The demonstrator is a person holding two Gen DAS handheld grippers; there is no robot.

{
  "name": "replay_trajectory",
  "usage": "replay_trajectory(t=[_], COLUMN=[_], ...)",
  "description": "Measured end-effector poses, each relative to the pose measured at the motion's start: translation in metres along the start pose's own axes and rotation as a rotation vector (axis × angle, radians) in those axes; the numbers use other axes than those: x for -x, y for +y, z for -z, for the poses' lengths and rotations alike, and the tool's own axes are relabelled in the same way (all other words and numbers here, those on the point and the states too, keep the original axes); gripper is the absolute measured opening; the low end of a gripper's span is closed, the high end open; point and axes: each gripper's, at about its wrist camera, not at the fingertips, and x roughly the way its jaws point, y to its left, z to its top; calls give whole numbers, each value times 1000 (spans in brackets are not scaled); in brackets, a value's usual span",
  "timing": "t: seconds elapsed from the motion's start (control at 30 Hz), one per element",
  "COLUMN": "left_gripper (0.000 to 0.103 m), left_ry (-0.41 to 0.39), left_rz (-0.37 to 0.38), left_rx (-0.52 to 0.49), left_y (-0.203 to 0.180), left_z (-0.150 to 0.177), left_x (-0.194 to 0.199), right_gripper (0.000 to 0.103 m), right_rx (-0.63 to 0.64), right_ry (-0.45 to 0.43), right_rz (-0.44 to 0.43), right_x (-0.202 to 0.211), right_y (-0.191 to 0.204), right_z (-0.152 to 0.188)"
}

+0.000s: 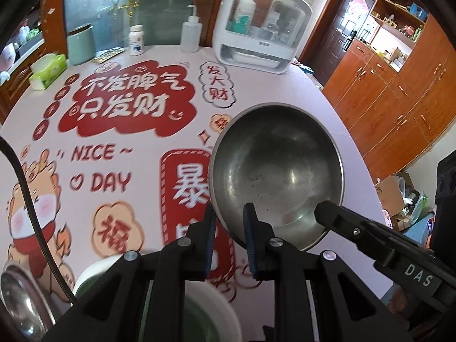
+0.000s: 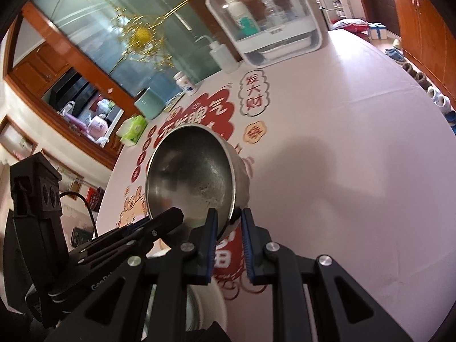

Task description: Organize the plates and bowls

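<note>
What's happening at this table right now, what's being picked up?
A person is using two handheld grippers to hold one steel bowl above the table's printed cloth. The left gripper pinches the bowl's near rim with one of its fingers inside the bowl and one outside, and the right gripper clamps the rim further round the same way. The bowl hangs tilted, off the cloth. A white bowl with a green inside and another steel dish wait below.

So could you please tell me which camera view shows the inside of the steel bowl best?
The left wrist view: the bowl faces the camera, its whole rim and inside visible. In the right wrist view the bowl is tilted, showing only part of the inside plus the outer wall.
</note>
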Motion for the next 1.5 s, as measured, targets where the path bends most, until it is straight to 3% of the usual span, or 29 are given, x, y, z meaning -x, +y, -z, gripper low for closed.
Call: replay_trajectory(t=[1.0, 1.5], left_gripper=[18, 18], left_ry=[31, 101], left_rz=[-134, -188], left_rx=[151, 179], left_y=[154, 224], left_z=[105, 131], left_x=[109, 139], right_gripper=[15, 15], right_rx=[167, 200], right_ry=[198, 310], right_rz=[-139, -194], right_x=[-38, -74], right_y=[156, 219], right_z=[97, 131])
